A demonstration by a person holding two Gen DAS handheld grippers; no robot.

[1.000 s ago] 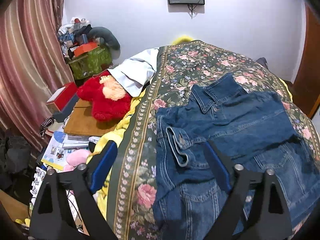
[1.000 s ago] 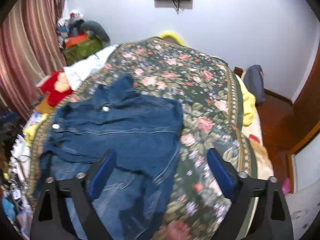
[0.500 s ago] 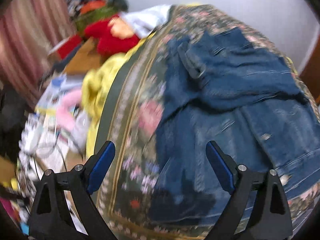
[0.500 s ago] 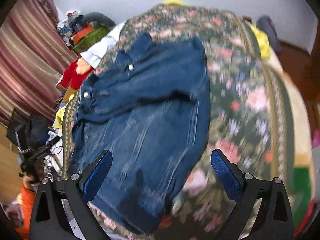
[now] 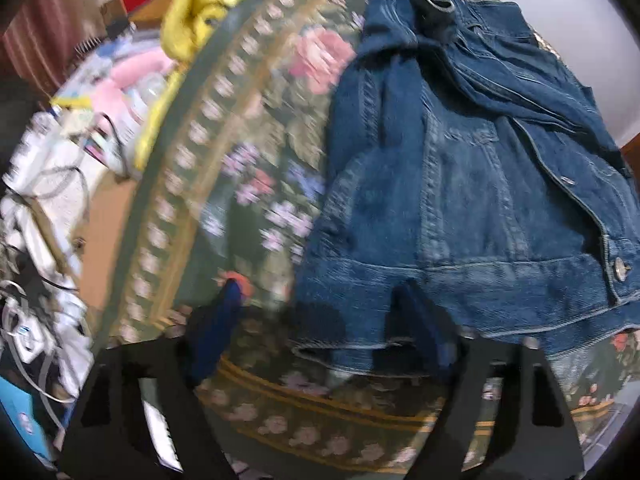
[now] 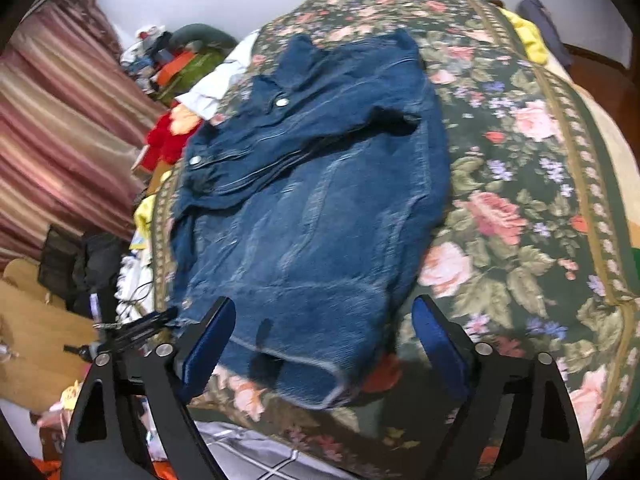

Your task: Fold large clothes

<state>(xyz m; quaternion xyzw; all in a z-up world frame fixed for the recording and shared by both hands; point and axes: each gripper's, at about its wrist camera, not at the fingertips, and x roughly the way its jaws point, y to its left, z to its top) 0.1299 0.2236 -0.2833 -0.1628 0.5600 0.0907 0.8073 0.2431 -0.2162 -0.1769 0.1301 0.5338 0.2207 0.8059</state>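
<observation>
A blue denim jacket (image 6: 320,200) lies on a bed under a green floral cover (image 6: 520,200), its top part folded down over the body, hem toward me. In the left wrist view the jacket (image 5: 460,200) fills the right side, hem near the bed's front edge. My left gripper (image 5: 320,312) is open and empty, low over the hem's left corner. My right gripper (image 6: 324,324) is open and empty, just above the hem at the bed's near edge.
Left of the bed lie a yellow cloth (image 5: 200,12), papers, cables and white items (image 5: 48,200). A red plush toy (image 6: 164,140), a green bag (image 6: 188,72) and striped curtains (image 6: 52,120) stand at the far left. A wooden floor (image 6: 600,80) shows right.
Both grippers have moved down and toward the near end of the bed, closing in on the jacket's hem. Both stay open. The jacket has not moved.
</observation>
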